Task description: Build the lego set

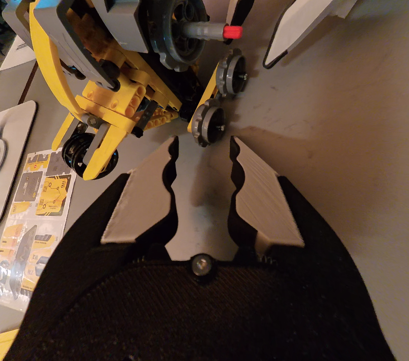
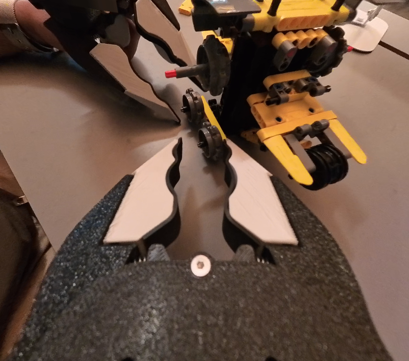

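Open left gripper (image 1: 203,140) fingers face the yellow-and-grey brick vehicle's (image 1: 115,45) small grey wheels (image 1: 209,122).

Right gripper (image 2: 203,146) at a yellow brick-built model (image 2: 287,89)
Its jaws gape around 1 small grey toothed wheel (image 2: 209,140); the left gripper (image 2: 174,89), also spread, hovers near a red-tipped axle (image 2: 177,73) above the grey table (image 2: 88,124).

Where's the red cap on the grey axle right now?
The red cap tips the grey axle jutting from the dark toothed wheel. In the left wrist view it sits upper centre, at the right gripper fingertip.
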